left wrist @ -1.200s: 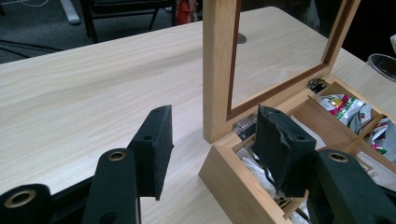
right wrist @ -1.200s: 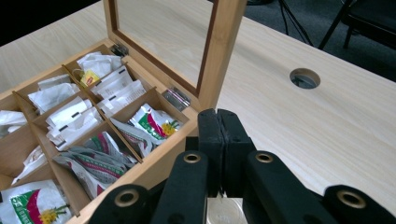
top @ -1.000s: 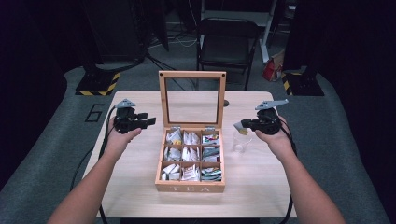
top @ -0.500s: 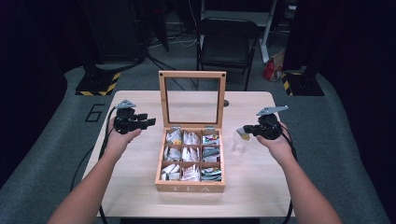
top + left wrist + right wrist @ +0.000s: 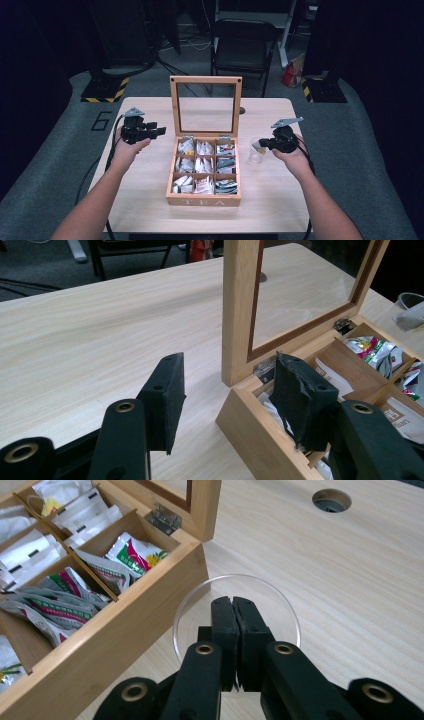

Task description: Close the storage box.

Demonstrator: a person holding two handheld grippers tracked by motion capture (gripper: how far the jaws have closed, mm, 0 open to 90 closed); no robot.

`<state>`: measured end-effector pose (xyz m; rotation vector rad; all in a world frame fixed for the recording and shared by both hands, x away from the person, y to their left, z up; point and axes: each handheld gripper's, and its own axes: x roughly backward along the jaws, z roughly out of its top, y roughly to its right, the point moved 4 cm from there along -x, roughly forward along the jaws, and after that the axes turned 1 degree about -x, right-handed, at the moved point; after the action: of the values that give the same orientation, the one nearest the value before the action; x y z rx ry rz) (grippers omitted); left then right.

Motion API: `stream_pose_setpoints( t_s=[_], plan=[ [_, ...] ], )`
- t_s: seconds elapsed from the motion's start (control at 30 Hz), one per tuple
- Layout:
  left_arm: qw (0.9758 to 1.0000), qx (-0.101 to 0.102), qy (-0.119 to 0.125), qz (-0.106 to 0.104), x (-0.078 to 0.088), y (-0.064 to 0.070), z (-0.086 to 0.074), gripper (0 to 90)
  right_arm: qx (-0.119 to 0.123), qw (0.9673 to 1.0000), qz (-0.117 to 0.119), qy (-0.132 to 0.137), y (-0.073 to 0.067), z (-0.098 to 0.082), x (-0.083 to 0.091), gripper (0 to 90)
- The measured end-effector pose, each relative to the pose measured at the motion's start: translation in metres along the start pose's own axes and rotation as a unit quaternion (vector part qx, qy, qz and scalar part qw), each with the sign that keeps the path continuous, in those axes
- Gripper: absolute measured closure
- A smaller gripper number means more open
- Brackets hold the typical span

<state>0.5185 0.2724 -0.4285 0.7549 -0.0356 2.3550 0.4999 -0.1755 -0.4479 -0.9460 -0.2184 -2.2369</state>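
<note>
On table: one tea box (image 5: pixel 204 201), one cup (image 5: pixel 255 158).

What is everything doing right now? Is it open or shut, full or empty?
Tea box: open, standing on the table.
Lid: flipped up, upright.
Packets: filling the box's compartments.
Cup: upright beside the box, right gripper just above it.
Left gripper: open, holding nothing.
Right gripper: shut, seemingly on a pale tea bag at the cup's mouth.
</note>
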Motion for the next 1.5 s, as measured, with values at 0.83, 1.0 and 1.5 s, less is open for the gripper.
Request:
stream_pose_setpoints(
  t_s=[0.83, 1.0, 1.5],
  plan=[
    [1.0, 0.004, -0.002, 0.0, 0.002, -0.001, -0.001, 46.2, -0.003, 0.9998, 0.009, 0.019, -0.015, 0.024, -0.009, 60.3],
    [1.0, 0.004, -0.004, -0.003, 0.001, -0.002, -0.001, 45.6, 0.001, 0.9997, 0.009, 0.022, -0.019, 0.034, -0.012, 55.2],
    [0.9996, -0.022, -0.014, -0.007, 0.004, 0.001, 0.011, 45.4, 0.019, 0.9988, 0.009, 0.045, -0.03, 0.066, -0.006, 45.4]
  ],
)
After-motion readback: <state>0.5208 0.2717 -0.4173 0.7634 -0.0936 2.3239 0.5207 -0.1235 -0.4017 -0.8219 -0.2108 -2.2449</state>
